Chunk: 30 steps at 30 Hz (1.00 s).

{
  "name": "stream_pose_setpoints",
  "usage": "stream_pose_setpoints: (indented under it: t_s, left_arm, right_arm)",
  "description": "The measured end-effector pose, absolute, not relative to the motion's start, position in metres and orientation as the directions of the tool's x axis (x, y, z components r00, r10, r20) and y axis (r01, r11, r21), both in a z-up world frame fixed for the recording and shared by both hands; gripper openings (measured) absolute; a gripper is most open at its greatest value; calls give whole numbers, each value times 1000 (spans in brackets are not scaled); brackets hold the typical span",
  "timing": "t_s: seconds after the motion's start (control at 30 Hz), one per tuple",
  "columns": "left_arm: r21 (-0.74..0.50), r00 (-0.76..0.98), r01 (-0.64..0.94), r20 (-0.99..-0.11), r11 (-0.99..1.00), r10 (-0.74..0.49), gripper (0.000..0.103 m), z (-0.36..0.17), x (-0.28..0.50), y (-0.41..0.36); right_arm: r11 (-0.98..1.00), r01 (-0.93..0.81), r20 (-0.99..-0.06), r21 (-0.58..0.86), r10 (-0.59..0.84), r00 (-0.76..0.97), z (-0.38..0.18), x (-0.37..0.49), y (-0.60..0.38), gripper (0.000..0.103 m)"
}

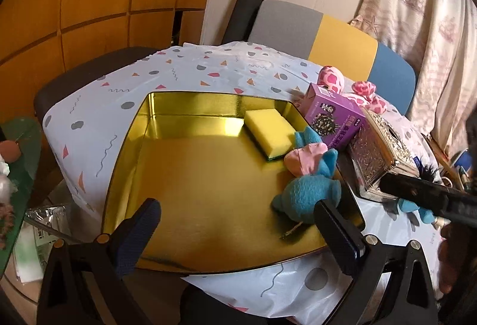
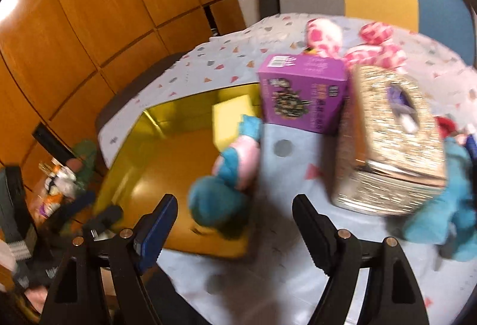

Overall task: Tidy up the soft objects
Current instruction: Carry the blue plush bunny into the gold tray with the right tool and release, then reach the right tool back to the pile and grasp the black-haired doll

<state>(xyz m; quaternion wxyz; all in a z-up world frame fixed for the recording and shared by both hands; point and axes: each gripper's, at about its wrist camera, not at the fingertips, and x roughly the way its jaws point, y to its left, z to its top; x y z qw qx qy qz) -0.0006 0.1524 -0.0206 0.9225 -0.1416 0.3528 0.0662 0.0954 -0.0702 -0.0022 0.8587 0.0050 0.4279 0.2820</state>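
A blue and pink plush toy (image 2: 226, 176) lies along the right edge of a shallow gold metal tray (image 2: 155, 173), just ahead of the right claw (image 2: 234, 225), whose jaws stand open and empty. The left claw (image 1: 235, 223) is open too.

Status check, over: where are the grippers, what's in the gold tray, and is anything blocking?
Left gripper open, empty over gold tray. Right gripper open, empty. Yellow sponge and blue plush in tray. Purple box and glitter tissue box crowd remaining toys.
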Motion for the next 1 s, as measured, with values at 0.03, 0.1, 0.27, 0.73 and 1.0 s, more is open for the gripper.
stream_pose_setpoints:
  t_s: [0.03, 0.1, 0.27, 0.73, 1.0]
  left_arm:
    - [-208, 742, -220, -670, 953, 25, 103, -20, 0, 151]
    - [-220, 740, -206, -672, 954, 5, 103, -21, 1, 148]
    - [-218, 738, -168, -674, 961, -24, 103, -18, 3, 137]
    - [-172, 744, 60, -649, 983, -159, 103, 7, 14, 80]
    - [-84, 697, 226, -682, 971, -221, 103, 9, 25, 18]
  right_arm:
    - [848, -479, -734, 228, 473, 487, -2, 92, -75, 81]
    - [868, -464, -740, 177, 428, 519, -1, 85, -89, 81]
    - [908, -399, -742, 129, 355, 568, -2, 79, -134, 81]
    - [976, 130, -717, 172, 34, 696, -1, 90, -349, 81]
    - [837, 390, -706, 383, -7, 708, -29, 83, -436, 81]
